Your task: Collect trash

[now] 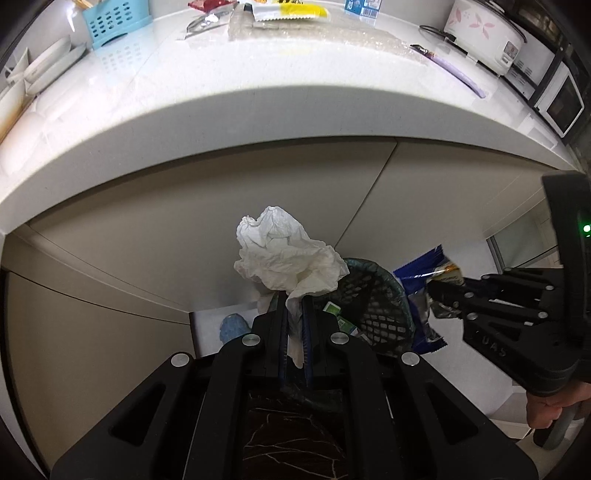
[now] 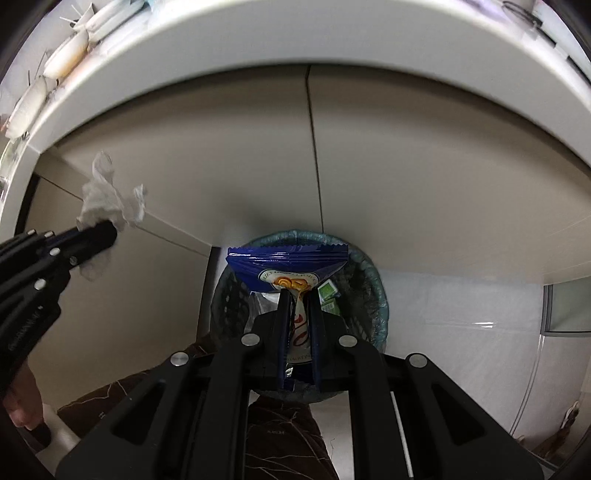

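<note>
My left gripper (image 1: pixel 295 299) is shut on a crumpled white tissue (image 1: pixel 286 254), which sticks up above its fingertips; the same tissue (image 2: pixel 109 201) shows at the left of the right wrist view. My right gripper (image 2: pixel 298 295) is shut on a blue snack wrapper (image 2: pixel 286 264), held directly over a round mesh trash bin (image 2: pixel 373 291) on the floor. In the left wrist view the bin (image 1: pixel 373 299) stands just right of the tissue, and the right gripper (image 1: pixel 441 291) holds the blue wrapper (image 1: pixel 421 273) beside it. Green packaging (image 2: pixel 330 291) lies inside the bin.
A white countertop (image 1: pixel 258 92) overhangs beige cabinet doors (image 2: pixel 406 166) above the bin. On it lie more wrappers (image 1: pixel 291 11), a blue basket (image 1: pixel 109 20), plates (image 1: pixel 48 66), a purple-handled knife (image 1: pixel 450 72) and a rice cooker (image 1: pixel 484 26). A blue cloth (image 1: pixel 232 326) lies on the floor at left.
</note>
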Motion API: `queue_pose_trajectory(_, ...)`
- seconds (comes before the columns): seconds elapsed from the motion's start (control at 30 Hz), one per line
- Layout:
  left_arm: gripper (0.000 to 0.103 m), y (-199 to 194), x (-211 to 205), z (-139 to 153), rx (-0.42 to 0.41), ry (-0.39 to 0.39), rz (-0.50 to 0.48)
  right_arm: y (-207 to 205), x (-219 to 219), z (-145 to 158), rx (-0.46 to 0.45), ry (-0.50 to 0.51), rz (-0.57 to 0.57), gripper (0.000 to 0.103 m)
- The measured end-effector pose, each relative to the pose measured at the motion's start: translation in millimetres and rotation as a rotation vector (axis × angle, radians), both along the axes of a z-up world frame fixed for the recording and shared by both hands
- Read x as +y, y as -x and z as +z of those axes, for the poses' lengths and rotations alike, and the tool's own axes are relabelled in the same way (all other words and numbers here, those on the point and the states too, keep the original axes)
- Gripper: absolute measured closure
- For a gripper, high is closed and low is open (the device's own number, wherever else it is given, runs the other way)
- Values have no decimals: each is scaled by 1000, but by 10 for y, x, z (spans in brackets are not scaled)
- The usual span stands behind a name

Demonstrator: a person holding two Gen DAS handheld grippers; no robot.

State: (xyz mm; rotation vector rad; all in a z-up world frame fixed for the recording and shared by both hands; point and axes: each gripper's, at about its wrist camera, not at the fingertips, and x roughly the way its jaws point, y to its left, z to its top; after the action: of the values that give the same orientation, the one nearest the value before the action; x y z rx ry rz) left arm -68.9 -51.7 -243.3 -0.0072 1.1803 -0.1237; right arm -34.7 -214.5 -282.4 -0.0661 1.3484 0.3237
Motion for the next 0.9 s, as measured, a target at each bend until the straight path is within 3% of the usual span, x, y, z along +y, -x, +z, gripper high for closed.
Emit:
queue_pose_trajectory(0.2,97,3,-5,-93,24,-3,5,-25,49,-137,32,-10,21,90)
queue_pose_trajectory(0.5,97,-51,-10,-120,47,5,8,-129,19,-211,60,-16,16,68)
queue_pose_trajectory(0.57,97,-72,-48,-128,51,6,3,-98,19,-218,61,-15,18,60)
queue_pose_trajectory(0.63,97,-53,-29,-164,57,7,0,-98,2,-213,54,-10,19,41)
queue_pose_trajectory(0.73,97,-32,-30,-196,65,9,-6,-46,-25,-168,18,0,2,22)
queue_pose_trajectory(0.83,97,-49,-71,-245,74,12,-18,-1,-140,-111,-34,4,-38,11)
queue_pose_trajectory(0.9,97,-64,-98,-251,76,17,-28,7,-278,-68,-63,-2,-63,9)
